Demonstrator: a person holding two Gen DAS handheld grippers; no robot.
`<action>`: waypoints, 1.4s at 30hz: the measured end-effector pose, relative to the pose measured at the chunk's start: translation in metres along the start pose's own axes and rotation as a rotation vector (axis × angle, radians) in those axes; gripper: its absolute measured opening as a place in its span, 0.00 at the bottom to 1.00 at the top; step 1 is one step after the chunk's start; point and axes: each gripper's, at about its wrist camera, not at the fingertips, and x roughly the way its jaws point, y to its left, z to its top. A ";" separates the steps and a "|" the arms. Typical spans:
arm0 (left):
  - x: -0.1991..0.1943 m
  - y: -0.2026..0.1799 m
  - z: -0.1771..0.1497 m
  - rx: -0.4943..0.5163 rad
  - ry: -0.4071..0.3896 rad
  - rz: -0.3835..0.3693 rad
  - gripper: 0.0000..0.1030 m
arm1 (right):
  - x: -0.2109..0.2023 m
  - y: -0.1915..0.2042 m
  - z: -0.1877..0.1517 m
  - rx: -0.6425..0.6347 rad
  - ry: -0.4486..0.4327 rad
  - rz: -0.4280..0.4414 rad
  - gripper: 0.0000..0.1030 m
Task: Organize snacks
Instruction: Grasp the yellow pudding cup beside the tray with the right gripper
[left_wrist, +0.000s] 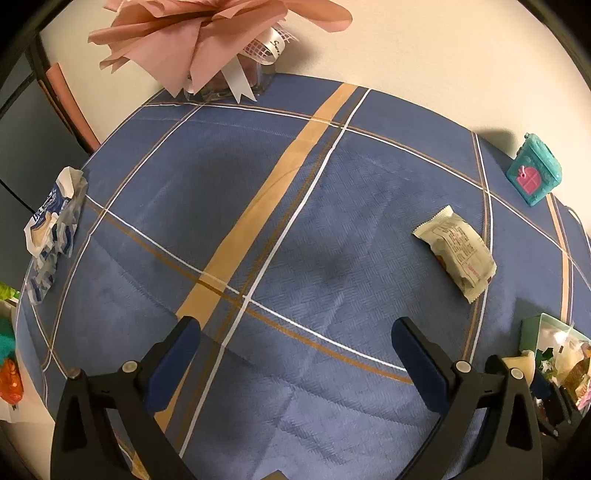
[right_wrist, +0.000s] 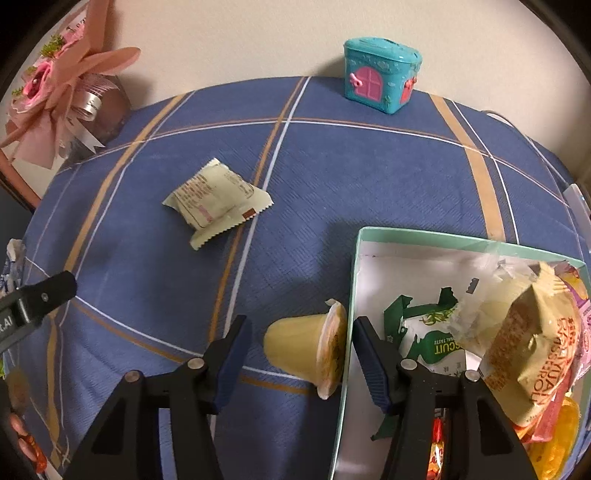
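A: Why do we hold the right gripper (right_wrist: 299, 354) beside the box (right_wrist: 354, 258)?

B: The pudding cup (right_wrist: 295, 347) lies tipped on the tablecloth (right_wrist: 332, 177) against the box wall. We straddle it; jaws part-spread, pads not yet pressing, one inside the box.

A: And the left gripper (left_wrist: 295, 354)?

B: Jaws spread wide, nothing between; the snack packet (left_wrist: 456, 251) lies well apart
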 end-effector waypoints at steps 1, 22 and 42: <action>0.001 -0.001 0.000 0.004 0.001 0.001 1.00 | 0.000 0.000 0.001 -0.002 -0.003 -0.005 0.57; -0.003 -0.007 0.000 0.017 -0.002 -0.001 1.00 | -0.030 0.008 0.006 -0.024 -0.048 -0.004 0.45; 0.000 -0.010 -0.002 0.025 0.005 -0.001 1.00 | -0.011 0.022 0.001 -0.085 0.004 -0.048 0.43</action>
